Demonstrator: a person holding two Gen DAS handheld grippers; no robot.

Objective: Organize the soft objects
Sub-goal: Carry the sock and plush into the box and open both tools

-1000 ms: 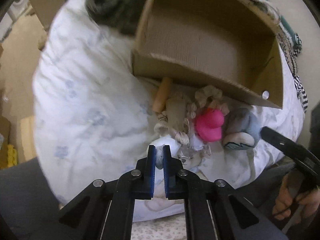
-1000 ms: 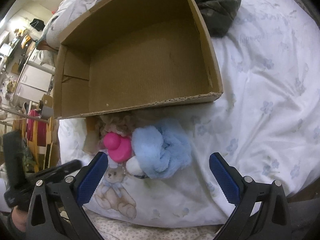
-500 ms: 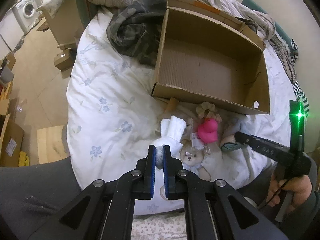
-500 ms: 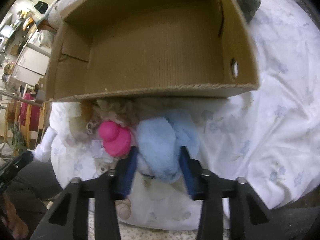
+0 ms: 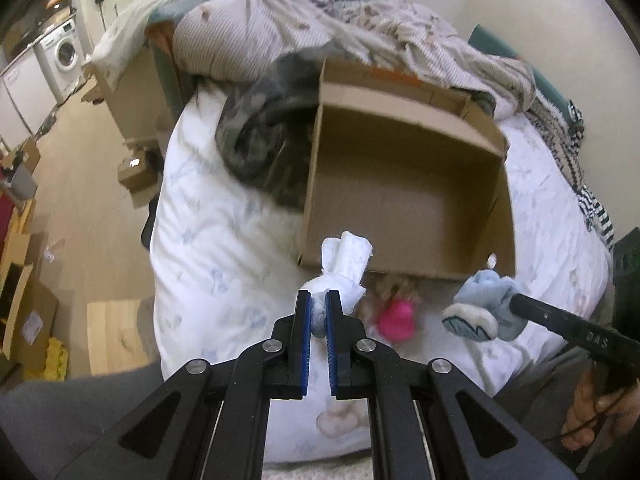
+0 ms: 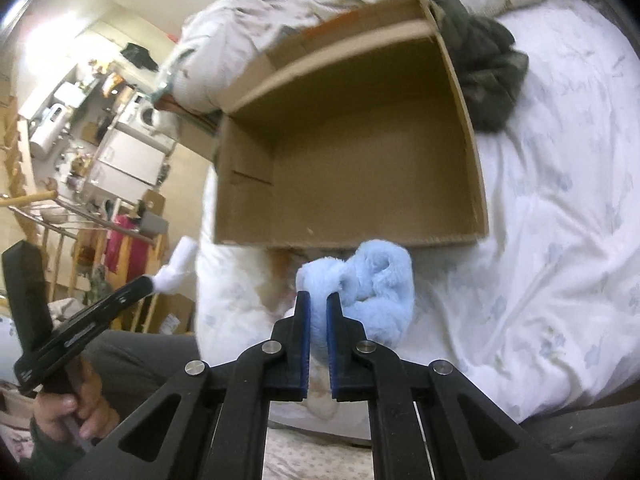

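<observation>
An open cardboard box [image 5: 404, 184] lies on the white floral bed; it also shows in the right wrist view [image 6: 352, 152] and holds nothing I can see. My left gripper [image 5: 318, 312] is shut on a white cloth bundle [image 5: 344, 268] and holds it up in front of the box's near wall. My right gripper [image 6: 318, 312] is shut on a fluffy light-blue soft toy [image 6: 372, 284], lifted off the bed; the toy also shows in the left wrist view [image 5: 484, 304]. A pink plush duck [image 5: 396, 316] and a beige frilly item [image 5: 394, 284] lie on the bed by the box's near wall.
A dark camouflage garment [image 5: 260, 140] is bunched left of the box. Striped and white bedding [image 5: 320, 28] is piled behind it. The bed edge and the person's grey-clad legs are close to both grippers. Cardboard boxes [image 5: 24, 316] stand on the floor at left.
My right gripper closed on the blue toy and lifted it off the bed. My left gripper rose with the white bundle. Both views pulled back and tilted up.
</observation>
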